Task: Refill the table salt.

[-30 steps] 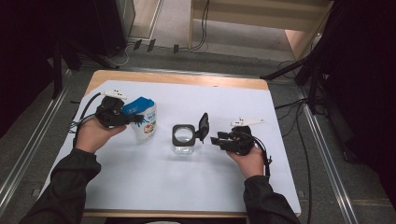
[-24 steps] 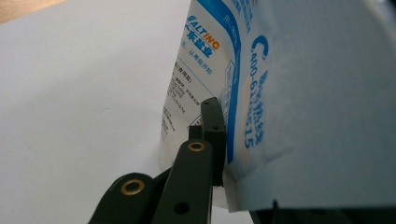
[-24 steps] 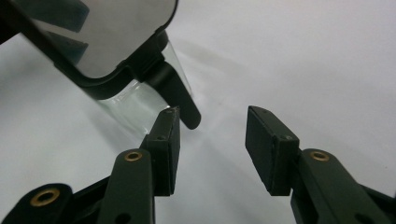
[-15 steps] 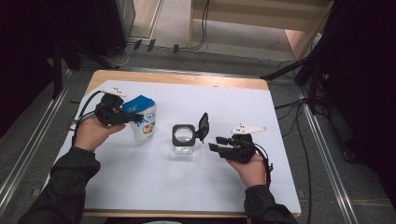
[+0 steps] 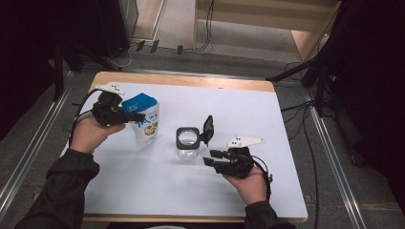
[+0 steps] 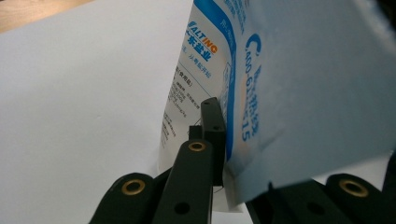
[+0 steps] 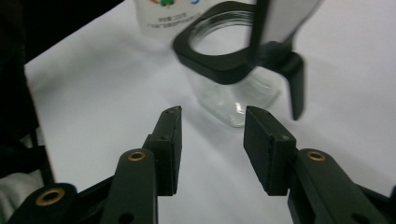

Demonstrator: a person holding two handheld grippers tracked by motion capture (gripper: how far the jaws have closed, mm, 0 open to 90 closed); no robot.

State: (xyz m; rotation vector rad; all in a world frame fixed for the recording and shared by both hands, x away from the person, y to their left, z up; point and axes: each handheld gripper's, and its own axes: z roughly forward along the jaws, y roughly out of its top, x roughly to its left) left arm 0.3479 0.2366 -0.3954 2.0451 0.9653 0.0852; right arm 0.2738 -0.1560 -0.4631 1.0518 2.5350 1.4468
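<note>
The pouch (image 6: 261, 93) carries blue and white print: in the left gripper view the orange and blue letters "ALTING" can be read along its white panel, with large digits "400-61..." and "15" on the blue face; the small lines of text beside them are too fine to read. In the high view the pouch (image 5: 143, 119) stands upright at the left of the white table cover (image 5: 286, 124), with coloured pictures low on its front. The person's left hand (image 5: 88, 133) comes in from the near left, forearm angled toward the pouch, and the left gripper (image 5: 136, 116) is clamped on the pouch's upper edge, its jaws pressed together on the blue film. The right hand (image 5: 248, 183) lies near the right of centre, palm under the right gripper (image 5: 210, 157), which points left toward the clear jar (image 5: 187, 143). The jar stands at mid-table, just right of the pouch, its black hinged lid (image 5: 208, 129) flipped upright. The right gripper's jaws stand partly apart with nothing between them, having just been closing slightly, short of the jar (image 7: 233, 70).
</note>
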